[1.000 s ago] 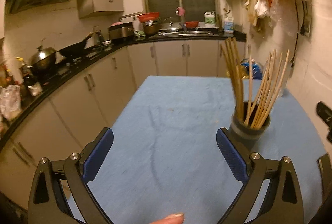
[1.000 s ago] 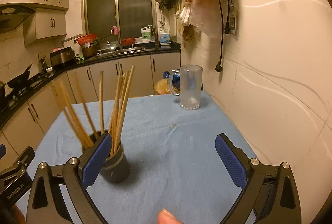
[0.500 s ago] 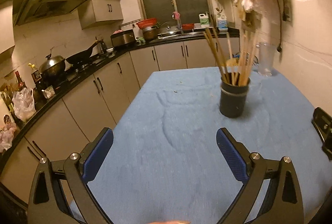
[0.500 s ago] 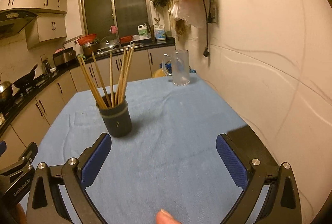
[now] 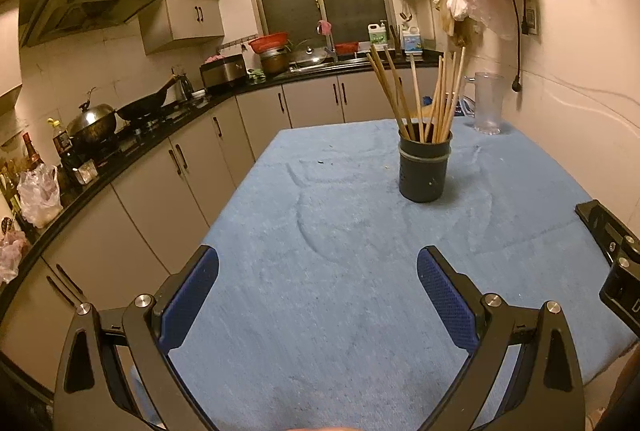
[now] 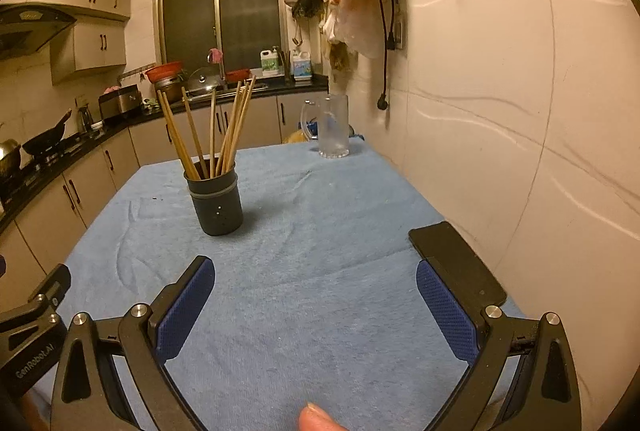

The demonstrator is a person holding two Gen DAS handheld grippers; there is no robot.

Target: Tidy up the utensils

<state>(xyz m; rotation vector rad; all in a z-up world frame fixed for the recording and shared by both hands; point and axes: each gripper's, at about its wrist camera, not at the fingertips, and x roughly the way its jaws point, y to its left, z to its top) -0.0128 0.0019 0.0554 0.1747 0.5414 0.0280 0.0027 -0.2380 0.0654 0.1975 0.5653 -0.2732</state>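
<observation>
- The left gripper (image 5: 318, 281) is seen at the bottom of the left wrist view with its blue pads set wide apart; nothing is held between them.
- The right gripper (image 6: 314, 289) is likewise found spread wide and empty at the bottom of the right wrist view; a fingertip (image 6: 316, 418) is visible at the lower edge.
- Both tools are held above the near part of the blue cloth (image 5: 360, 271) that covers the table.
- The dark holder (image 5: 425, 167) is located right of centre in the left wrist view, and left of centre in the right wrist view, upright and well apart from both tools.
- The chopsticks (image 5: 416, 95) are seen standing in the holder, fanned out; none is observed lying loose on the cloth.
- A glass mug (image 6: 330, 127) is noted at the far edge of the table, and a flat black object (image 6: 460, 263) at centre right of the right wrist view.
- The placing step is judged complete; no further utensil is seen, so the next move is judged to call only for a check of the table.
- Against the frames from a second ago, the holder is found farther off and smaller: both tools have been drawn back from it, and the chopsticks are no longer blurred.
</observation>
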